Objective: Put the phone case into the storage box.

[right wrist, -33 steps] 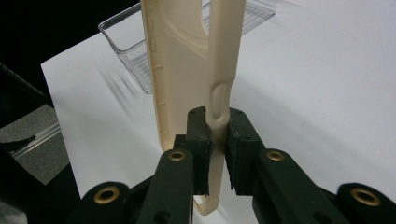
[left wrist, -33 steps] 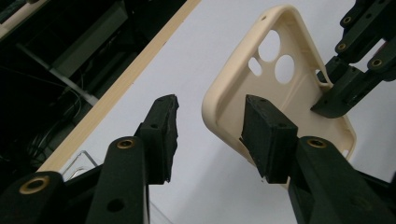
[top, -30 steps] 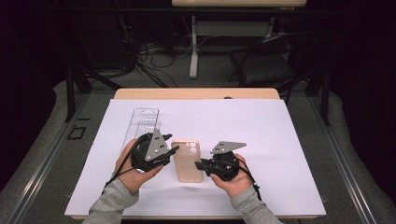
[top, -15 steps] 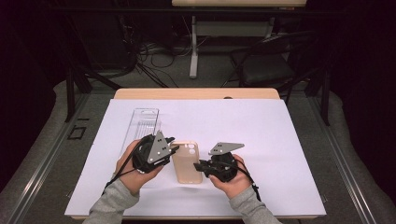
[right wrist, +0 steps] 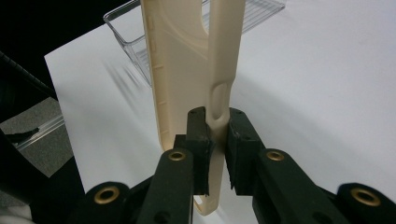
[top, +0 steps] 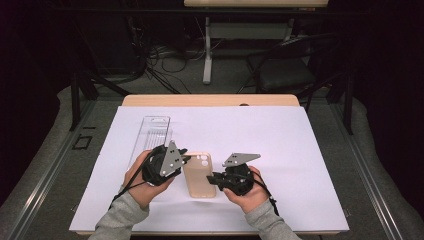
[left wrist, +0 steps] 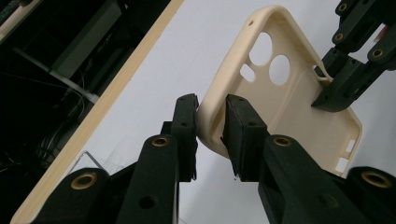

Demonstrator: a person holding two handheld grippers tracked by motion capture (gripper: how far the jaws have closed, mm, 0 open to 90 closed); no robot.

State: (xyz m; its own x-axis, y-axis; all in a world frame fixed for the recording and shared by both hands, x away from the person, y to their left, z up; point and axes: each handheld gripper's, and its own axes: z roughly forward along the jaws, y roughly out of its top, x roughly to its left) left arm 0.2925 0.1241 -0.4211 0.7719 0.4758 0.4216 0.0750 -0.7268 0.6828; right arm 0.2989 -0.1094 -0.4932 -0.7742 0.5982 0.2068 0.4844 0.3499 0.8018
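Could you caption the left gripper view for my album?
Left gripper pinching the rim of a beige soft plastic phone case above white paper.

Both forearms, in grey sleeves, come in low from the near side and angle toward each other. The left hand [top: 142, 177] wraps around the body of the left gripper [top: 184, 159], which points to the right with its grey plate tilted up on edge. Its jaws have just been closing and now pinch a thin wall between the pads [left wrist: 239, 123]. The right hand [top: 247, 192] cups the right gripper [top: 212, 180] from below; that gripper points left, its grey plate lying nearly flat on top. Its jaws are pressed onto a thin edge as well. The two grippers face each other, close together but not touching.
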